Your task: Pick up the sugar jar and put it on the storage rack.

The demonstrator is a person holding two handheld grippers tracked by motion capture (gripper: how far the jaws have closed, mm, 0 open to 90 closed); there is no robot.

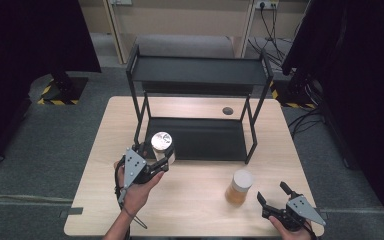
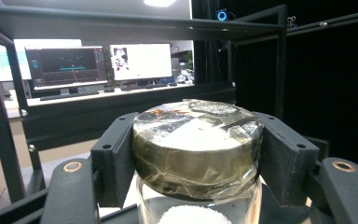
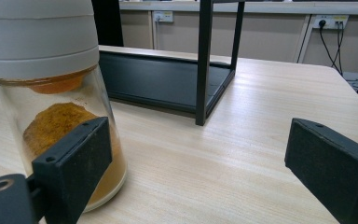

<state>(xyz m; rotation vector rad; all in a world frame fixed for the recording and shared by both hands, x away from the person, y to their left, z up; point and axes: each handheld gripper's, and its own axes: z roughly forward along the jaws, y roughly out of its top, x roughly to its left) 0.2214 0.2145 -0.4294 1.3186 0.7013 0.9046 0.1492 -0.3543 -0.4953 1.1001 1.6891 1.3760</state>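
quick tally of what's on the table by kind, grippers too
jars: 2 (taped-lid jar held in the left gripper, white-lid jar standing on the table)
racks: 1 (black rack)
grippers: 2 (left shut on its jar, right gripper open beside the white-lid jar)
total: 5

Table [image 1: 190, 200] seen from above at its near edge, facing forward and down, left gripper view set close behind taped jar lid [image 2: 196, 140], right gripper view low over tabletop, black rack [image 1: 200, 100] shared by all.
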